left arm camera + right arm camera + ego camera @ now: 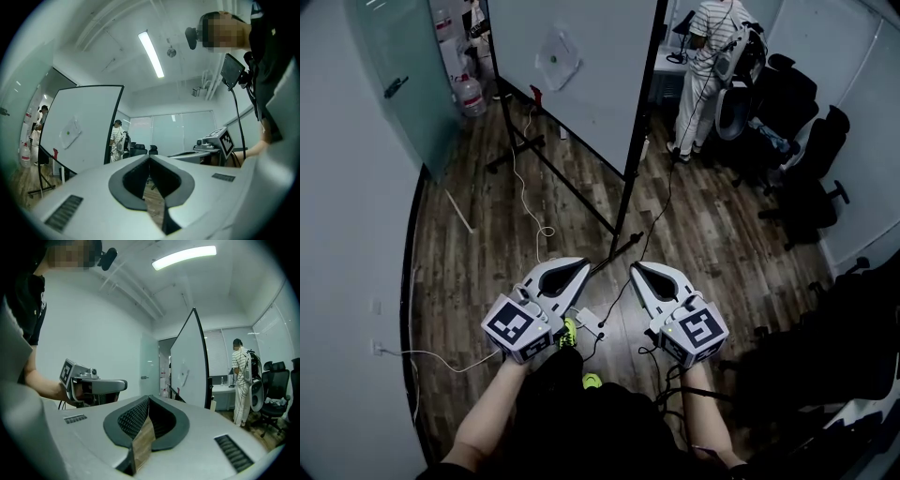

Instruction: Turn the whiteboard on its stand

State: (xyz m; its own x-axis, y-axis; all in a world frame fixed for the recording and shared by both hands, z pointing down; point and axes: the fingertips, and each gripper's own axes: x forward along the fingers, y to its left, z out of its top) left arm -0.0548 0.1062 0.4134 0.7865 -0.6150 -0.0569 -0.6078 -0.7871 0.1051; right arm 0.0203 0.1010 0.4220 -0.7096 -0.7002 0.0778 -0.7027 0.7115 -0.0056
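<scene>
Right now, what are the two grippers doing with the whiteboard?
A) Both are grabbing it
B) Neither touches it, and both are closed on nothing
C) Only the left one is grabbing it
B: the left gripper and the right gripper are shut and empty, held side by side over the wooden floor, apart from the whiteboard.

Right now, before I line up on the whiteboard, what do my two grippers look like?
The left gripper and right gripper are matching light grey, wedge-shaped shells. Dark textured pads line a teardrop-shaped hollow between the jaws. Each carries a rear cube with black-and-white square markers: left cube, right cube. The person wears a black top, forearms uncovered.
</scene>
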